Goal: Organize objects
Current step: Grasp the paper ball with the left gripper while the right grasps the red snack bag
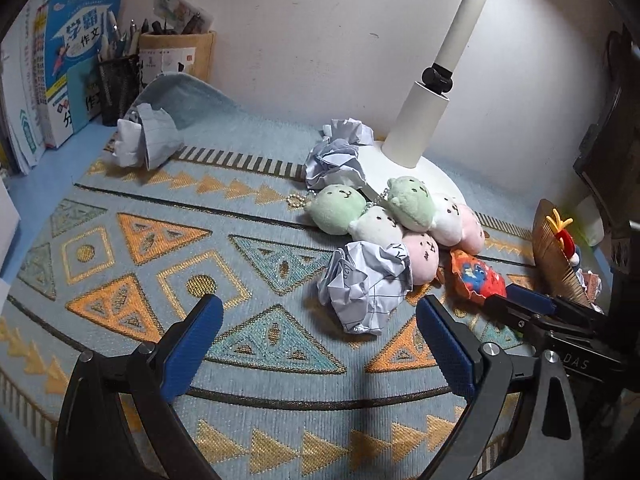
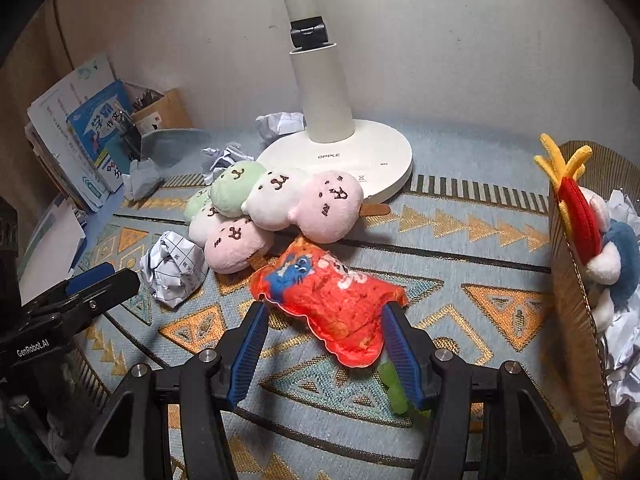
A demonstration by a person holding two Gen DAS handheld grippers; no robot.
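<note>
While my left hand-held gripper [image 1: 320, 344] waits apart and empty, I bracket the flat orange-red plush toy [image 2: 328, 300] with my right hand-held gripper [image 2: 324, 352], its jaws parted, unclamped, for binning at right.

Looking steeply down from each wrist, close over the patterned mat [image 1: 256, 264], sharing lamp base [image 2: 360, 160] and plush pile [image 1: 384, 220]

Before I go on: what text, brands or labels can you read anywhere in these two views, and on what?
"OPPLE": round white lamp base.
"MAX": same base, small print.
"GenRobot.AI": black left tool.
"DAS": black right tool, partly cut off.
"学霸作文": blue book cover.
Orange plush snack bag: print too crumpled.
Crumpled white paper ball: handwriting too small.
</note>
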